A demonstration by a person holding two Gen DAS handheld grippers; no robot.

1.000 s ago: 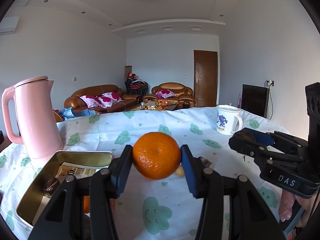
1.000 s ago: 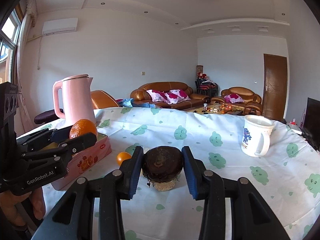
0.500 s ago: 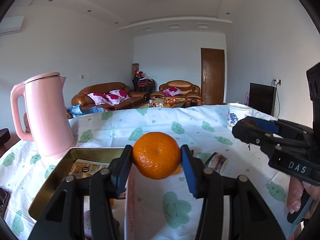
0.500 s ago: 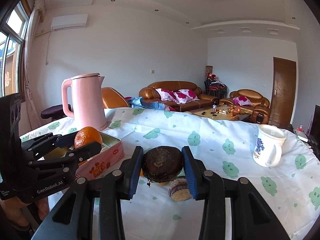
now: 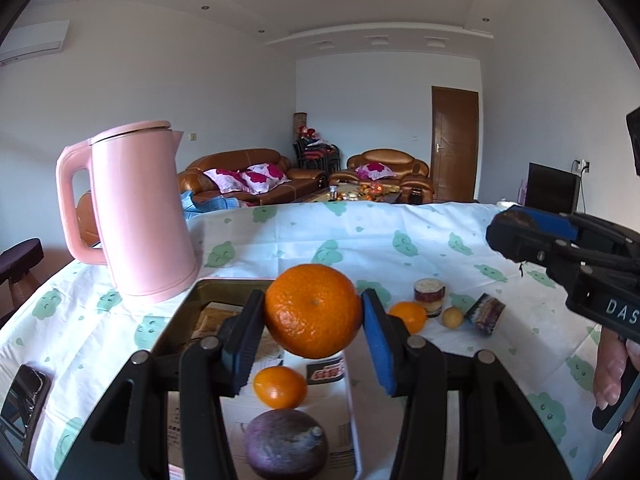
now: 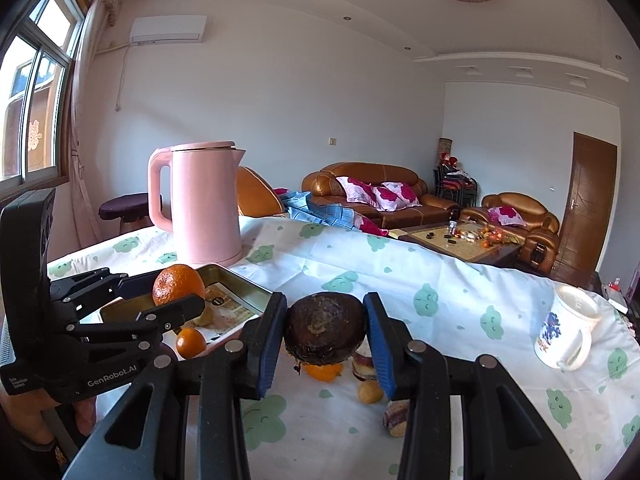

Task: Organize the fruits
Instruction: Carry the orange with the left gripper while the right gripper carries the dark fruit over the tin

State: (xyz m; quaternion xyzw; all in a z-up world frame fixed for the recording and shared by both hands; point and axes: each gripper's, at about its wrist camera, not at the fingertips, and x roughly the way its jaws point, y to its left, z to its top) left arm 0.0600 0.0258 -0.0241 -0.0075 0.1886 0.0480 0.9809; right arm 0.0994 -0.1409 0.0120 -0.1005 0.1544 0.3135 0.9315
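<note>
My left gripper (image 5: 313, 314) is shut on a large orange (image 5: 313, 310) and holds it above the open metal tin (image 5: 208, 286). In the tin lie a small orange (image 5: 280, 386) and a dark purple fruit (image 5: 286, 444). My right gripper (image 6: 325, 330) is shut on a dark brown fruit (image 6: 325, 330), held above the table right of the tin (image 6: 236, 280). The left gripper with its orange (image 6: 178, 284) also shows in the right wrist view. A loose orange (image 5: 408, 316) and a small yellow fruit (image 5: 452, 317) lie on the tablecloth.
A pink kettle (image 5: 136, 216) stands behind the tin at the left. Two small round jars (image 5: 429, 296) (image 5: 486, 313) lie near the loose fruit. A white mug (image 6: 568, 332) stands at the right. A phone (image 5: 24, 400) lies at the left table edge.
Both grippers have moved left toward the tin with their fruits held. The left gripper now hangs over the tin, whose small orange and purple fruit have come into view.
</note>
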